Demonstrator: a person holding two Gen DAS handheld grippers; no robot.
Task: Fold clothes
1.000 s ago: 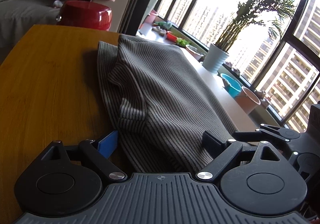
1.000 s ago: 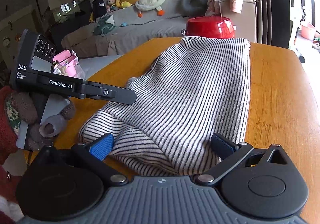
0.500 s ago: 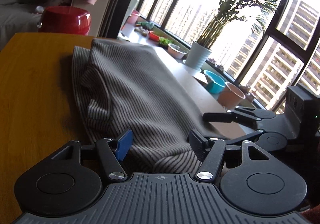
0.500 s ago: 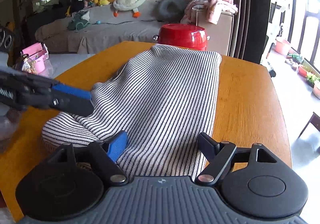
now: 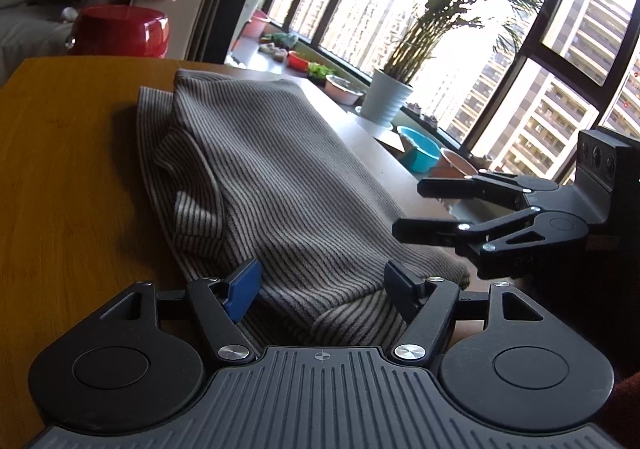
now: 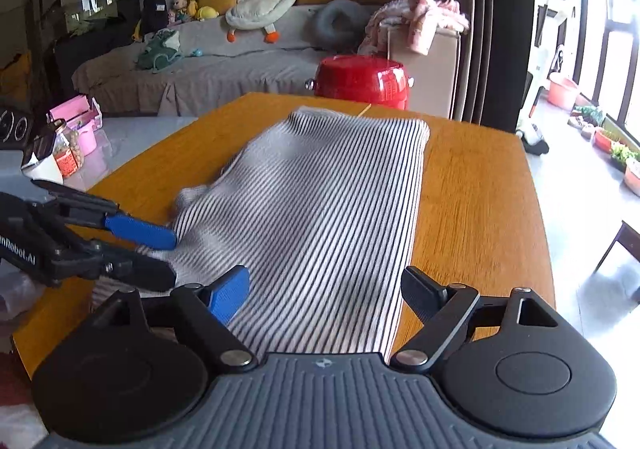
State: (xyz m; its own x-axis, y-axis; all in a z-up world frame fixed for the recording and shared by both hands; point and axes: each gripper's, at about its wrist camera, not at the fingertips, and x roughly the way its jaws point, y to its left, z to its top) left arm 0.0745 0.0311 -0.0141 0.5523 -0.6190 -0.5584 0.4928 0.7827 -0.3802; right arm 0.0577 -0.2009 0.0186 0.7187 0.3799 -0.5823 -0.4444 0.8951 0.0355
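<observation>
My left gripper (image 5: 320, 285) and right gripper (image 6: 326, 291), jaws just reopening and gripping nothing, flank the near end of the striped garment (image 6: 320, 205) lying folded lengthwise on the wooden table (image 6: 476, 185)

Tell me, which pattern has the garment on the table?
Thin dark and light stripes on the garment; clearest in the right wrist view.

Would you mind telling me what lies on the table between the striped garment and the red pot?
Only bare wooden table; the right wrist view shows the striped garment ending short of the red pot.
</observation>
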